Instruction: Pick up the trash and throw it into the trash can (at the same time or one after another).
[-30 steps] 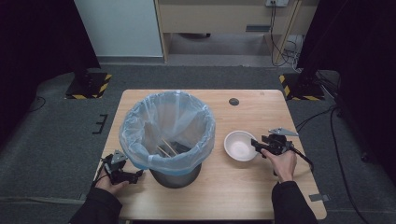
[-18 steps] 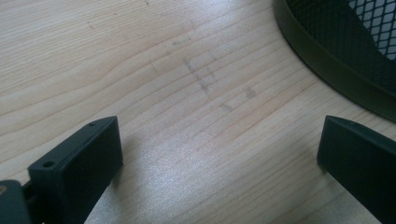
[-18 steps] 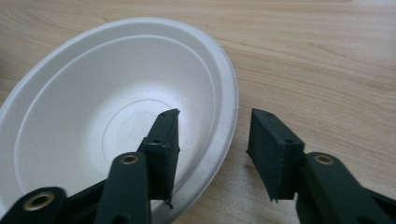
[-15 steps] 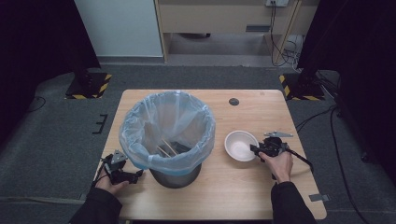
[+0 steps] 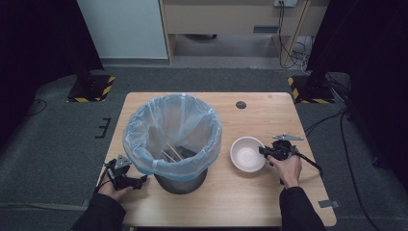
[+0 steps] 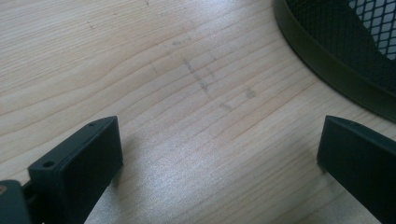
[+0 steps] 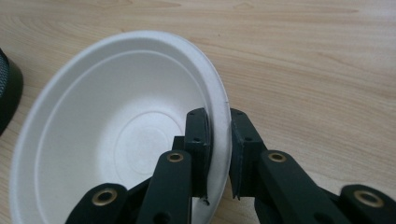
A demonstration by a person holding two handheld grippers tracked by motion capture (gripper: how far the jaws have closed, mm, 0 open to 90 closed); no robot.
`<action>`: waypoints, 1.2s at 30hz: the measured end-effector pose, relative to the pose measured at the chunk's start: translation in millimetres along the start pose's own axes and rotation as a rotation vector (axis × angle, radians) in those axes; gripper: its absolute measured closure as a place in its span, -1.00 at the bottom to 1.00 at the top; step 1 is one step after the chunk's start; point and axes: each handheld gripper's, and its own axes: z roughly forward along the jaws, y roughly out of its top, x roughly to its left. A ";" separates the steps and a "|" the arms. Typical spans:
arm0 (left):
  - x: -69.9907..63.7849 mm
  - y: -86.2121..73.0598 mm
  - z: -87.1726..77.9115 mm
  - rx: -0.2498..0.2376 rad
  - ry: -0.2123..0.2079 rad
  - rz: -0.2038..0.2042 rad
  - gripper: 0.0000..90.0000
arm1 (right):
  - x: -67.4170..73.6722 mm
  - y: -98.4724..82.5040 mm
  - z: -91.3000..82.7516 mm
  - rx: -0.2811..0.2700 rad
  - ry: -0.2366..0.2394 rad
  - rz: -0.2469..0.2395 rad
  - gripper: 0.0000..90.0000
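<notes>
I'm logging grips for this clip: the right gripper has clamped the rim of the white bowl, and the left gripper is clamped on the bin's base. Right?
Not quite. The right gripper has just closed on the rim of the white bowl, but the left gripper holds nothing: in the left gripper view its jaws stand wide open over bare table, beside the bin.

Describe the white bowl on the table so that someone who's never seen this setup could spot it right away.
Start at the wooden table and find the big mesh bin lined with a pale blue bag. Just to its right sits the white bowl, small, round and empty. The right gripper has just been closing and now pinches its rim, and it is the one white thing on the table.
</notes>
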 end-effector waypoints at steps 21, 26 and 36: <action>0.0 0.0 0.0 0.000 0.000 0.000 -1.00 | -5.1 23.6 -41.1 -0.192 -0.016 0.069 0.86; 0.0 0.0 0.0 0.000 0.000 0.000 -1.00 | -6.5 30.4 -54.8 -0.265 -0.016 0.089 0.86; 0.0 0.0 0.0 0.000 0.000 0.000 -1.00 | -8.2 39.9 -78.2 -0.377 -0.015 0.110 0.86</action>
